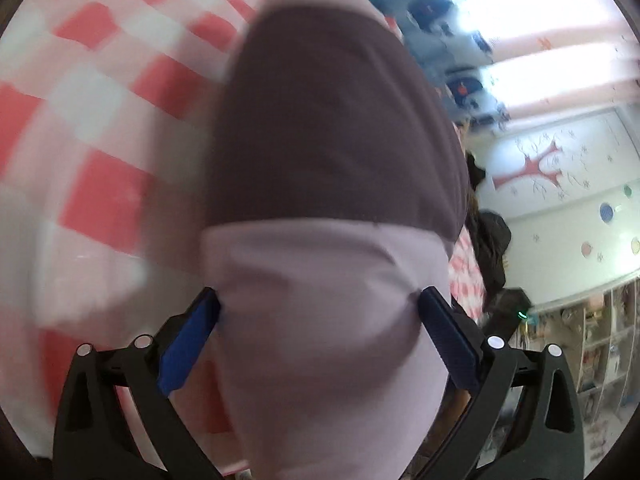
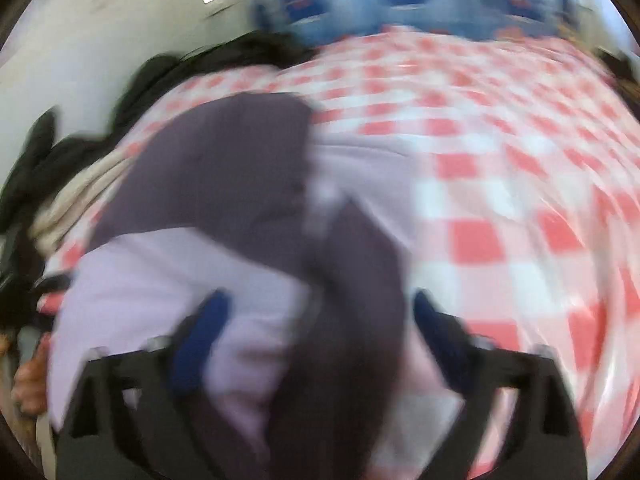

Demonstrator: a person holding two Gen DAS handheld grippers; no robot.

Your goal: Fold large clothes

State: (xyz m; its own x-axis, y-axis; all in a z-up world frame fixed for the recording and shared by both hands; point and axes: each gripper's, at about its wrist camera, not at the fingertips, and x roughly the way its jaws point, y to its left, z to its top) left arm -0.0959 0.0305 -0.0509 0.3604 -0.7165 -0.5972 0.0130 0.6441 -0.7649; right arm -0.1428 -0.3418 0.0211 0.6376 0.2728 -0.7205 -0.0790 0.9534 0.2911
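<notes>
Both wrist cameras are peering forward along their fingers, close over the garment [image 1: 332, 128], sharing the checkered cloth [image 2: 500, 184]

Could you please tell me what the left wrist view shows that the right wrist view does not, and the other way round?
Only the left wrist view shows the wall with a red tree decal and shelves below it. Only the right wrist view shows the dark clothes heaped at the cloth's far left edge and a beige item beside them. Both show the lilac and brown garment bunched between the blue-padded fingers, over the red and white checked cloth.
</notes>
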